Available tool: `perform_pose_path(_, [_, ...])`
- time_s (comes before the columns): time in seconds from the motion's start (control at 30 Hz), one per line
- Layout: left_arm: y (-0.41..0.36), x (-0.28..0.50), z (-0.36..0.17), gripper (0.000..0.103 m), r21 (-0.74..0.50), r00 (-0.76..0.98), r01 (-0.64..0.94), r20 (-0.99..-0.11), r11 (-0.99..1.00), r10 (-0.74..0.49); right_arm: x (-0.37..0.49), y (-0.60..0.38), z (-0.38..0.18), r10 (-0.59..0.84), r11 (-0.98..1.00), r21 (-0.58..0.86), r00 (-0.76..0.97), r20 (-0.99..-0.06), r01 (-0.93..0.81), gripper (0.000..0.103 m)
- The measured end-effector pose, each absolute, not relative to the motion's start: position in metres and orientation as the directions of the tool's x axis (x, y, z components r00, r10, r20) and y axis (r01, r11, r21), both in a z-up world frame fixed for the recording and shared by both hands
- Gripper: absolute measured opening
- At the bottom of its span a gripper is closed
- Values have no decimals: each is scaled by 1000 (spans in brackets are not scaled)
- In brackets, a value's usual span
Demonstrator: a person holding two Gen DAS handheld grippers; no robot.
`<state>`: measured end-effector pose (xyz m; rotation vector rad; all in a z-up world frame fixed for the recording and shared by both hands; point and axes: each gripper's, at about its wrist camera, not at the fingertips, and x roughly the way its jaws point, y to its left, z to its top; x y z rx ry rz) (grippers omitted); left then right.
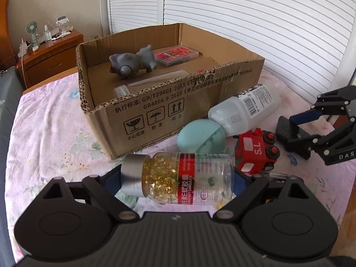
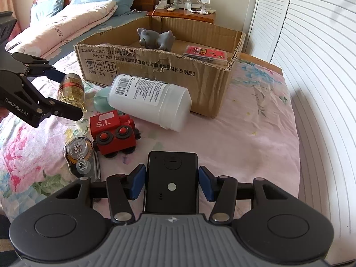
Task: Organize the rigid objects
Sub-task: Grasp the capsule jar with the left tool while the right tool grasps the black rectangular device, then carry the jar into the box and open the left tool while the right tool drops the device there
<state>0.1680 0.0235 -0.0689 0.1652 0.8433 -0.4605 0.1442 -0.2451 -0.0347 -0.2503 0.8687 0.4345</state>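
Note:
My left gripper (image 1: 178,178) is shut end to end on a clear capsule bottle (image 1: 178,178) with a silver cap and red label; it also shows in the right wrist view (image 2: 71,86), held just above the bedspread. My right gripper (image 2: 172,181) straddles a black rectangular device (image 2: 172,178); its blue pads (image 2: 139,181) stand beside the device's sides with small gaps. In the left wrist view the right gripper (image 1: 311,131) appears at the right. A cardboard box (image 1: 178,109) holds a grey toy animal (image 1: 133,63), a pink card case (image 1: 176,55) and a clear container.
On the floral bedspread lie a white bottle (image 2: 151,102), a teal egg-shaped case (image 1: 198,138), a red toy truck (image 2: 113,133) and a clear tape dispenser (image 2: 80,153). A wooden nightstand (image 1: 51,51) and louvred white doors (image 1: 267,33) stand behind the box.

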Motion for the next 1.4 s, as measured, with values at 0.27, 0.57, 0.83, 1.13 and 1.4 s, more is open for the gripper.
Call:
perform_pose_path(0.27, [27,159,-59,93,-8,578,466,-754,885,-312,138,-248,-26,272,884,-36,575,-772,-466,57])
perform_pose_path(0.57, [29,156,-60,93,-15,573,461,-759,887,-310,134,-256,-40,270,902,7,552,-789,-432,60])
perform_pose_path(0.83, [28,155,-55,93,-19,563,473,-762,881,-318,127,-248,-38,244,894,-43,564,-789,-447,57])
perform_pose_path(1.13, [27,148,-33,93,-13,554,501,-763,865,-333,124,-251,-13,257,884,-56,582,-771,-464,57])
perform_pose_path(1.4, [25,149,-11,93,18,559,510,-766,860,-316,138,-251,30,304,866,-71,634,-711,-495,57])
